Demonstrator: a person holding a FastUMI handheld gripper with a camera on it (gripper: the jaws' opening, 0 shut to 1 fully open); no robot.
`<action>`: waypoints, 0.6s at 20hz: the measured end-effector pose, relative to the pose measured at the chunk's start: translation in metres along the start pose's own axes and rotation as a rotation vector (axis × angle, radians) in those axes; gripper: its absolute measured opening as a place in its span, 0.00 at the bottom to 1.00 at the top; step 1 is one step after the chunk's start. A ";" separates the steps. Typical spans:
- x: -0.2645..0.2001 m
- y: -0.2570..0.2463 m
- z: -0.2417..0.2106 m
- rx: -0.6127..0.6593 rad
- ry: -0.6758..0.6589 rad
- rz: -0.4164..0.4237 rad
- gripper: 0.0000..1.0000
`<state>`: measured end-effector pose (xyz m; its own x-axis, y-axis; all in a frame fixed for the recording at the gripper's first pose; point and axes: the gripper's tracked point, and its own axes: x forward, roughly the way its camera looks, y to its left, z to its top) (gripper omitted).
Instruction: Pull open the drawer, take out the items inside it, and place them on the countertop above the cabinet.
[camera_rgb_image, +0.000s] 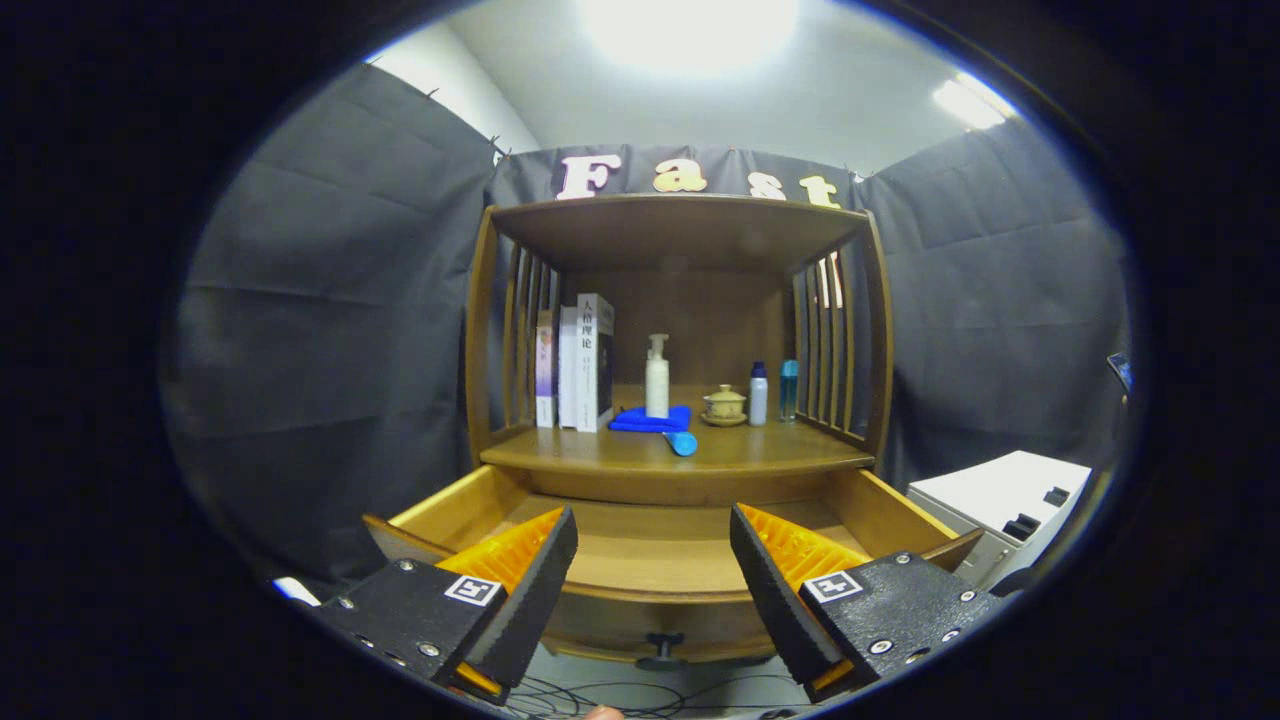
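Observation:
A wooden cabinet stands ahead with its drawer pulled out toward me, the dark knob on its front low between my fingers. The bare wooden floor of the drawer is what I see inside it. On the countertop above lie a folded blue cloth and a blue cylinder near the front edge. My gripper hovers open above the drawer's front, nothing between its fingers.
On the countertop stand several books, a white pump bottle, a small lidded cup and two small bottles. A shelf roof spans above. A white box sits right of the cabinet. Cables lie on the floor.

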<state>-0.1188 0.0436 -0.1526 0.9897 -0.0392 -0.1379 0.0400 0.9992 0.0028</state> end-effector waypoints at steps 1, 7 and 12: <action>-0.002 -0.001 -0.011 0.005 0.017 -0.011 0.95; -0.015 -0.011 -0.051 0.035 0.094 -0.058 0.94; -0.008 -0.006 -0.076 0.054 0.121 -0.056 0.94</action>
<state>-0.1370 0.0383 -0.2274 0.9620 -0.0900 -0.2579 0.1050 0.9935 0.0450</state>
